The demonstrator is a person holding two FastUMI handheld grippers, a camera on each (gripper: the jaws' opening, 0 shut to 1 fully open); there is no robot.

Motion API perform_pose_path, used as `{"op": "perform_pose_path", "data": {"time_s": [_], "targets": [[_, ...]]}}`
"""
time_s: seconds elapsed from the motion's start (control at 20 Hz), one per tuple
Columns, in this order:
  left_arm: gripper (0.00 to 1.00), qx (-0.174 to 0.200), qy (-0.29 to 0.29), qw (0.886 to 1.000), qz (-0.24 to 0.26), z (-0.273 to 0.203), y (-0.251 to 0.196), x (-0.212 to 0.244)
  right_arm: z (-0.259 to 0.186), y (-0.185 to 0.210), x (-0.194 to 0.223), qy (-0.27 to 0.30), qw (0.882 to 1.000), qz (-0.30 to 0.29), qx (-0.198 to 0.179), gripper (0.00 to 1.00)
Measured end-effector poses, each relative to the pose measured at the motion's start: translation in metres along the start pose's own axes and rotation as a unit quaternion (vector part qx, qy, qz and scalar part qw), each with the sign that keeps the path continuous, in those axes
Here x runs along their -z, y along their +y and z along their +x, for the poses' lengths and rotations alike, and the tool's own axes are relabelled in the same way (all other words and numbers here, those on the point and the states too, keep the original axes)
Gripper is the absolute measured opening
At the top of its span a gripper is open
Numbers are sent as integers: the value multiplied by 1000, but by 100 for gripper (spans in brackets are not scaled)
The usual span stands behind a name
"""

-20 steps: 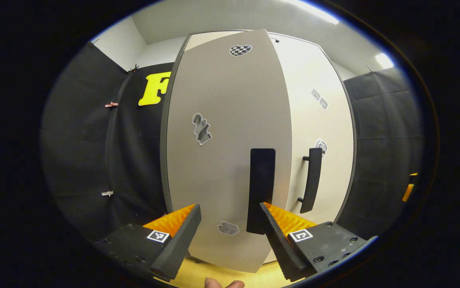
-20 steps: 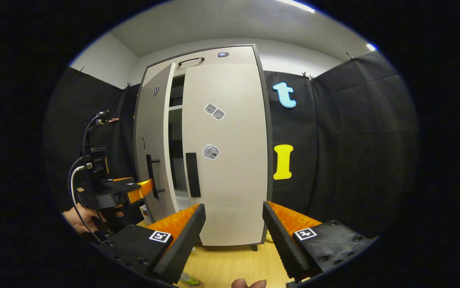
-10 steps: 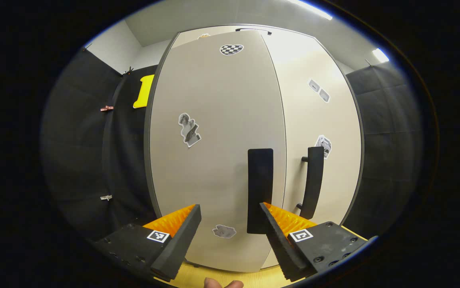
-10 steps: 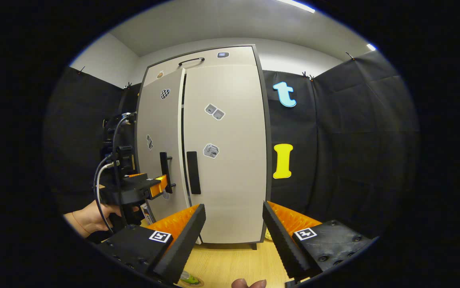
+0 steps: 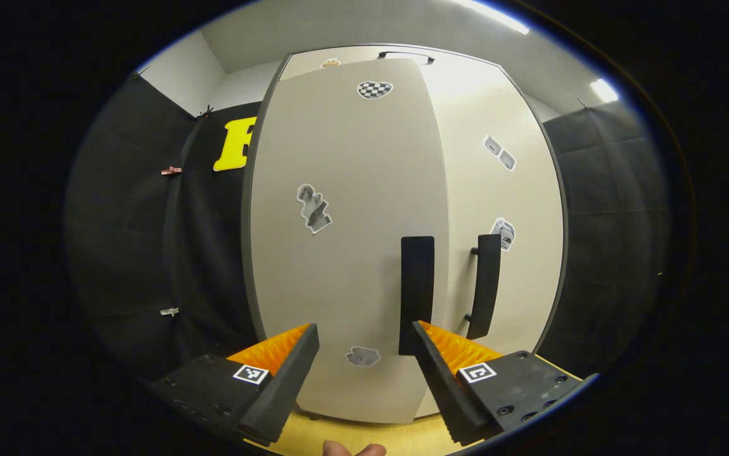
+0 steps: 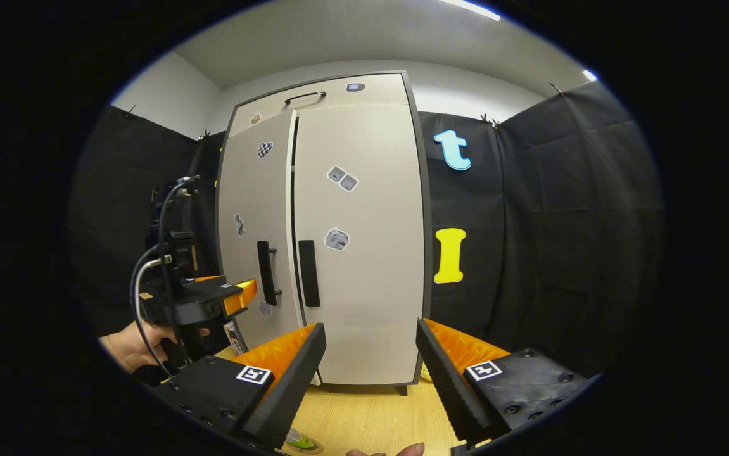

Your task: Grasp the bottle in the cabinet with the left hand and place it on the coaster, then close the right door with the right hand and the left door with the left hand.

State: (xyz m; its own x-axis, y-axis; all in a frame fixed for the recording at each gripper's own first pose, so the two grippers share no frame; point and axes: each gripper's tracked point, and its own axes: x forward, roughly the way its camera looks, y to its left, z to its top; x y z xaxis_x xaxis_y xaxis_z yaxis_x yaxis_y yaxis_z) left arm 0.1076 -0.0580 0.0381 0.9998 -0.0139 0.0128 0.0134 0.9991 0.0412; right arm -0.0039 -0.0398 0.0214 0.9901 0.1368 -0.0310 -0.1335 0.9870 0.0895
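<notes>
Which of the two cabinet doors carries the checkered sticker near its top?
The left door: its checkered sticker sits high up, while the right door carries grey stickers only.

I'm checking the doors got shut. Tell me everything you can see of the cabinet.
The cabinet is tall and beige with a dark frame, standing upright on a wooden table. Both doors look shut. Each has a black vertical handle beside the centre seam and several stickers. A top panel carries a curved handle. Nothing touches it; the left gripper is near its left door.
</notes>
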Motion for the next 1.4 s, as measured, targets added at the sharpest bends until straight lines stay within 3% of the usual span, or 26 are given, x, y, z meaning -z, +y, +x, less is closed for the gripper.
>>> {"op": "perform_pose_path", "data": {"time_s": [0.45,0.85,1.25,1.4], "targets": [[93,5,-16,1000,0,-74,19,-15,-2,14,-12,-15,1000,14,-6,96],[93,0,-10,1000,-14,-133,43,-9,-2,3,-16,-31,999,7,36,96],[94,-12,-6,999,-29,-164,63,3,-5,9,-14,-41,999,-9,33,100],[93,-13,-7,999,-29,-169,69,0,-8,13,-11,-37,999,-12,34,97]]}}
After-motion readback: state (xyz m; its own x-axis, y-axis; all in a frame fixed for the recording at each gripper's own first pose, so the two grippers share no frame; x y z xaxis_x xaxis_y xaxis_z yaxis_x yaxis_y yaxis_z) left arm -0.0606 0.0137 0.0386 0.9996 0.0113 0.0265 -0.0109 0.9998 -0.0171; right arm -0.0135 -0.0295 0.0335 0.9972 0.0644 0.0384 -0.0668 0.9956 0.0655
